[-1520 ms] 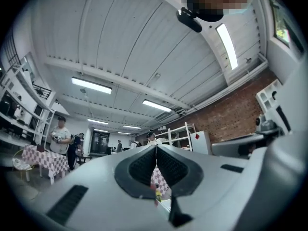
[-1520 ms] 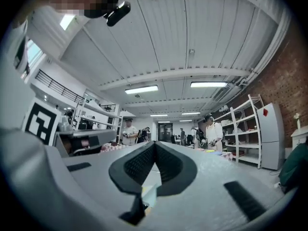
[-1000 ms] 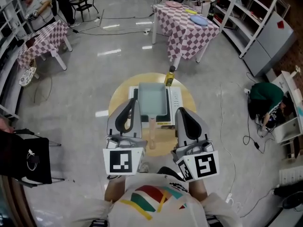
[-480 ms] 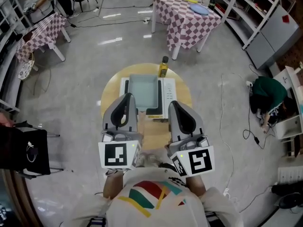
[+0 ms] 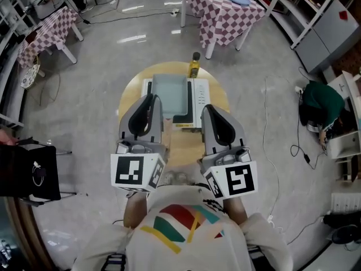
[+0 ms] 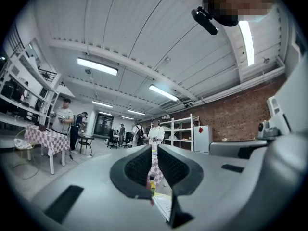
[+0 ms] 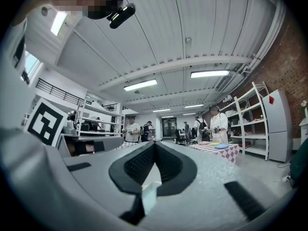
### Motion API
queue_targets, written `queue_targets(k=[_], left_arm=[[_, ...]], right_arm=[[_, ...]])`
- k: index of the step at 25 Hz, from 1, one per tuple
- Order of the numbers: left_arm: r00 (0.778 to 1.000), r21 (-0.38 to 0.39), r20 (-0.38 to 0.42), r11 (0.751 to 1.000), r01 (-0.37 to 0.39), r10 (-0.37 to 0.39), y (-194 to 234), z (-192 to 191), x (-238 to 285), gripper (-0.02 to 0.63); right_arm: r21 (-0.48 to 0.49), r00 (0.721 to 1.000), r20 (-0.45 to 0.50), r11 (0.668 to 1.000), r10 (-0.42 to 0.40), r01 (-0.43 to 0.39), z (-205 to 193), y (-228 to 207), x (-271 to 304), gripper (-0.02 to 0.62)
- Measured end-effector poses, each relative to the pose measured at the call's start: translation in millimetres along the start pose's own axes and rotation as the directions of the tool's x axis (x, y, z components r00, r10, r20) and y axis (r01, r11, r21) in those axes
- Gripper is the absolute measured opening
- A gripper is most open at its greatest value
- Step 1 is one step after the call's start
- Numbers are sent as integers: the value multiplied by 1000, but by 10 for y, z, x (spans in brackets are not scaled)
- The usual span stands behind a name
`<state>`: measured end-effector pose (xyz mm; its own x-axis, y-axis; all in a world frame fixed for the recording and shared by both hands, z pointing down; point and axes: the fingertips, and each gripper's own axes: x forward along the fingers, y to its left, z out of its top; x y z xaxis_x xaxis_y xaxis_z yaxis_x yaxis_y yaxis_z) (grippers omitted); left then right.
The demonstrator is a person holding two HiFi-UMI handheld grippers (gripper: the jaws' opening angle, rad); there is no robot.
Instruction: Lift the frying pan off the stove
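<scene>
A square grey-blue frying pan [image 5: 170,93] sits on a white stove [image 5: 201,103] on a round wooden table [image 5: 131,103]. Its handle points toward me and is mostly hidden between the grippers. My left gripper [image 5: 151,99] hovers over the pan's left side and is shut on nothing. My right gripper [image 5: 209,109] hovers at the stove's near right, also shut and empty. In the left gripper view the left gripper [image 6: 155,165] shows only a thin slit, through which the yellow bottle [image 6: 152,184] shows. In the right gripper view the right gripper [image 7: 154,148] has its pads meeting.
A yellow oil bottle [image 5: 194,66] stands at the table's far edge behind the stove. Checked tables [image 5: 225,13] [image 5: 48,33] stand further back. A black bag [image 5: 28,176] is at my left, and a person in green [image 5: 321,109] crouches at the right by shelving.
Both grippers have shifted a little against the table and now flank the pan. The wooden handle that showed between them a second ago is mostly covered. Both stay shut.
</scene>
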<state>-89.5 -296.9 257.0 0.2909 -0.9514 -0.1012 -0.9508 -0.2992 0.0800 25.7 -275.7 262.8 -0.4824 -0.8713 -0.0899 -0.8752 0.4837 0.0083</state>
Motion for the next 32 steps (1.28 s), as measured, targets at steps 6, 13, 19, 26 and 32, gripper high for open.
queue_targets(k=[6, 13, 19, 26, 32], left_arm=[[996, -58, -22, 994, 89, -90, -29, -135, 83, 60], [966, -321, -136, 932, 169, -222, 77, -546, 272, 176], [933, -631, -144, 757, 169, -329, 183, -1038, 289, 201], [909, -751, -259, 660, 22, -325, 551, -1658, 234, 238], [824, -893, -263, 450, -11, -502, 545, -2272, 117, 249]], right_arm=[[2, 1000, -9, 1000, 5, -5, -17, -12, 4, -2], [9, 999, -41, 1000, 15, -15, -95, -40, 97, -2], [22, 996, -77, 999, 33, -32, -249, 1, 135, -2], [43, 993, -109, 999, 37, -33, -358, 38, 141, -2], [57, 991, -135, 998, 21, -14, -464, 9, 114, -2]])
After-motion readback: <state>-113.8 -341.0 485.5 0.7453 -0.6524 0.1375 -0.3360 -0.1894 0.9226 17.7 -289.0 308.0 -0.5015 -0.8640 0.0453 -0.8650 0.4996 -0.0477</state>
